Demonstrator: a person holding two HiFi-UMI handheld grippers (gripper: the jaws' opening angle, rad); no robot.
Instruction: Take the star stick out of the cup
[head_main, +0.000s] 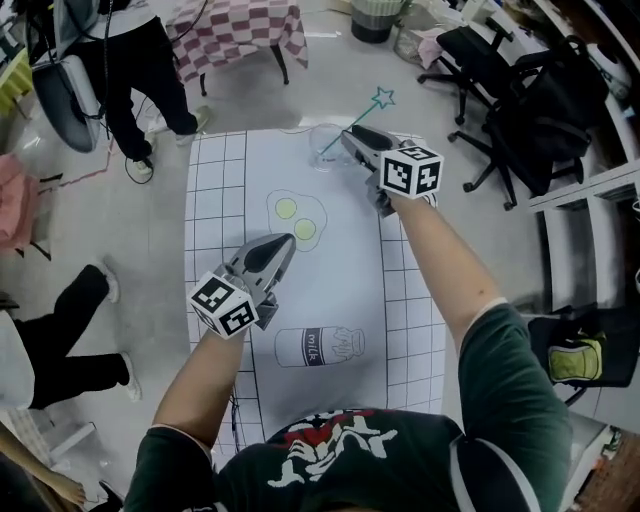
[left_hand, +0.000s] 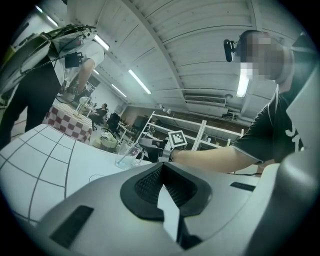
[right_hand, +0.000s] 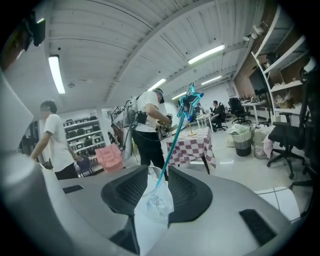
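My right hand-held gripper (right_hand: 157, 171) was at the upper middle of the head view, jaws spread. The clear cup (head_main: 322, 148) stood ahead of them, and the star stick (right_hand: 176, 135) leaned up out of it between them. The stick looked thin, light, stiff and slick, so I judged the shaft above the rim the place to pinch. My left hand-held gripper (head_main: 283, 245) hung pressed together and empty, lower over the surface (head_main: 215, 180).
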